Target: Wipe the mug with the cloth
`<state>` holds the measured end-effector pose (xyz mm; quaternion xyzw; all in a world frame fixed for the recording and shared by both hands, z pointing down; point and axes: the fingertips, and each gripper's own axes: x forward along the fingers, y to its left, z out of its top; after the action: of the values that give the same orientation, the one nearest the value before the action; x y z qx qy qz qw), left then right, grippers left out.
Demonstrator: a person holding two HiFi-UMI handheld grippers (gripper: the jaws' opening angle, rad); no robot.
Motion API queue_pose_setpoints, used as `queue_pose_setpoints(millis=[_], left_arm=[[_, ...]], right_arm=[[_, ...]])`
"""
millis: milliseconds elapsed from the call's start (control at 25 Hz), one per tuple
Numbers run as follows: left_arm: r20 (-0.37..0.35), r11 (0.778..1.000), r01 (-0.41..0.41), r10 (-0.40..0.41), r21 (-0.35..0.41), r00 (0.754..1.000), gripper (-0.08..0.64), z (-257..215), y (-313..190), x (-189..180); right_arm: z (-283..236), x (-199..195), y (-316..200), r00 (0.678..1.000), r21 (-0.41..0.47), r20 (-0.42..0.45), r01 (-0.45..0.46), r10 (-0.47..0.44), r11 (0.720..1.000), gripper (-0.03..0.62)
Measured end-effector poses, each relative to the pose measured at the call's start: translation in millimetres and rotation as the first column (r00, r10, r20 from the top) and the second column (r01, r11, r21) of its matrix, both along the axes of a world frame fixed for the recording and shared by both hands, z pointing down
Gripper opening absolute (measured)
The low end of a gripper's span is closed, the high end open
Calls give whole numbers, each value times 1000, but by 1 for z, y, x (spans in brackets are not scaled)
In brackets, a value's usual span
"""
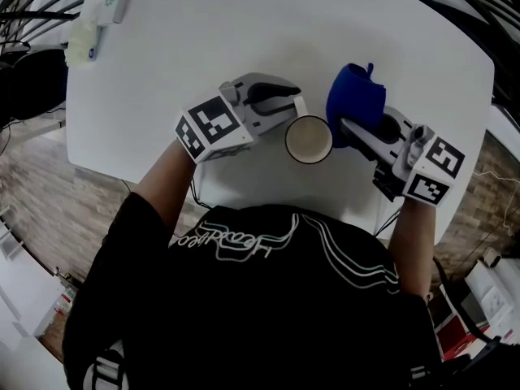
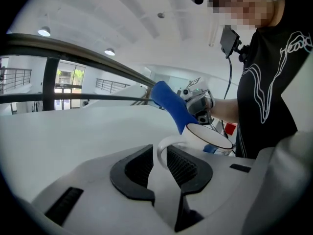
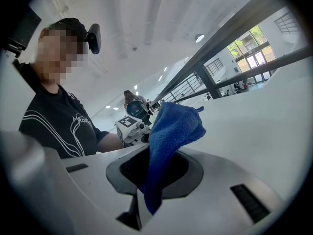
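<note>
At the near edge of the smooth white table [image 1: 244, 31] stands the person, in a black shirt [image 1: 268, 299] printed with thin white lines. Just ahead, the left gripper [image 1: 297, 107] is a pale moulded shell with ribbed black pads. Its jaws are drawn in narrow and clamp the curved white handle [image 2: 164, 148] of the mug [image 1: 309, 139]. The mug is round, glossy and white with a thin dark rim and a cream inside. It sits between the two grippers, mouth up. I cannot tell whether it rests on the tabletop.

On its other side, the right gripper [image 1: 351, 128] pinches a blue cloth [image 1: 355, 100]. The cloth is soft and nubbly like terry, and it bunches upward out of the closed jaws into a rounded fold. In the left gripper view its lower end comes down to the mug's rim, apparently touching.

Farther off, at the table's far left corner, lies a pale yellowish object [image 1: 84, 43] beside a small white packet [image 1: 111, 5].
</note>
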<state>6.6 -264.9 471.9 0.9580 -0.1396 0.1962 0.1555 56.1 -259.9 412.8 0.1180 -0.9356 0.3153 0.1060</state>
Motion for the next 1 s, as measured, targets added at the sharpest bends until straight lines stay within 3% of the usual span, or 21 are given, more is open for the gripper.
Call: queue_pose_setpoints(millis=[120, 560, 1000], left_arm=[[2, 1000, -11, 11, 6, 1000, 66, 0, 2, 2], [28, 1000, 20, -20, 1, 999, 54, 9, -7, -7], [18, 999, 25, -24, -21, 1000, 54, 6, -5, 1]], right_arm=[[1, -3, -1, 999, 4, 7, 38, -38, 999, 51], [11, -28, -4, 978, -13, 17, 207, -207, 978, 51], [35, -34, -10, 981, -174, -2, 193, -196, 966, 51]])
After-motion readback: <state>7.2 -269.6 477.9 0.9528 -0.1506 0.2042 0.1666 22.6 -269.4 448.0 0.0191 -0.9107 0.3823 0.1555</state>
